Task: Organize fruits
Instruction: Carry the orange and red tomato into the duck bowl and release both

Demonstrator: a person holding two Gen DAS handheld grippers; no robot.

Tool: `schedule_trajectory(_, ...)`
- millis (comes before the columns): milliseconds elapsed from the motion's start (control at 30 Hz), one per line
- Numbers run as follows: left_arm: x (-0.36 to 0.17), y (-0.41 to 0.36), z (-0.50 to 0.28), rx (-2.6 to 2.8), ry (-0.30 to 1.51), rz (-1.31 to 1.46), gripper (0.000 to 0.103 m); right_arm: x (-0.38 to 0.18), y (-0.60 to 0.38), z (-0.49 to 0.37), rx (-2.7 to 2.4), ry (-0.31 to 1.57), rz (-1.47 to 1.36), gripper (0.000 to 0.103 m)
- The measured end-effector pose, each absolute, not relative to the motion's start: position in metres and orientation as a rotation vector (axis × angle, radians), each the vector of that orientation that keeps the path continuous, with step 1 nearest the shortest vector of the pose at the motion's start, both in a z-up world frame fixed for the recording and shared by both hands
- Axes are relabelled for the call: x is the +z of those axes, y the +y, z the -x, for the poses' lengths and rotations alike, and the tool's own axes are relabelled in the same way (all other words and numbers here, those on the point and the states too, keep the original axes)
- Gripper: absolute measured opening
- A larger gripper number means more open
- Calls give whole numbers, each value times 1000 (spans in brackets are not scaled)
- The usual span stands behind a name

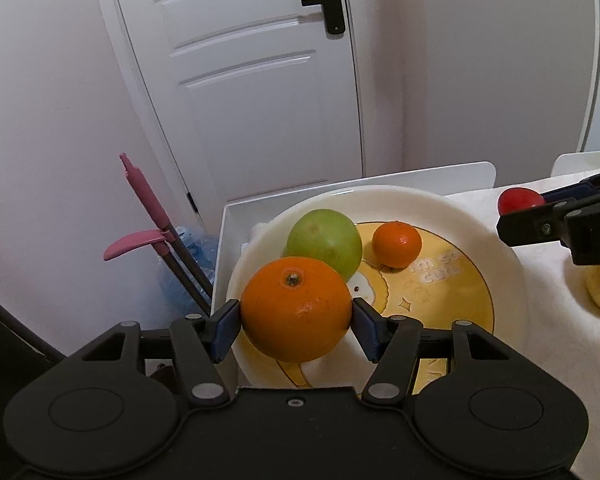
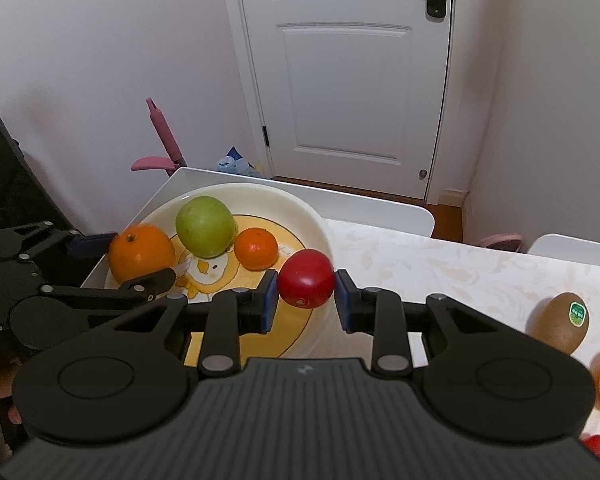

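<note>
Both grippers are delivering fruit to the plate at the table's far left corner. The left gripper has the big orange between its pads over the plate's near-left rim; whether they grip or have released, I cannot tell. The right gripper is clamped on the red fruit above the plate's right rim. Next, I judge: lower, then let go.

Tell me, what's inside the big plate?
On the plate lie a green apple and a small orange, over a yellow cartoon picture. The fruits and grippers cover part of that picture.
</note>
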State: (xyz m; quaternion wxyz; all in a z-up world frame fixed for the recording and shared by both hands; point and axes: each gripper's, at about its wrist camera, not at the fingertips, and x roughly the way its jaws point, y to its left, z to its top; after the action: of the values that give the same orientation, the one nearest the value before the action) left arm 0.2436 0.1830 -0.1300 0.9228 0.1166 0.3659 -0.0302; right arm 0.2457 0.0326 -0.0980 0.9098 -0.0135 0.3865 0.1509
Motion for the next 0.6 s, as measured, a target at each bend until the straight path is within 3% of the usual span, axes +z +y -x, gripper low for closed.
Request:
schedule_trajectory(33, -127, 183, -242, -55, 732, -241, 89, -97, 32, -247, 312, 796, 27, 45)
schedule_trajectory(100, -120, 184, -237, -47, 697, -239, 101, -94, 31, -249, 315, 793, 24, 45)
schedule_trajectory(600, -103, 193, -208, -20, 741, -138, 101, -103, 41, -268, 419, 819, 168, 45)
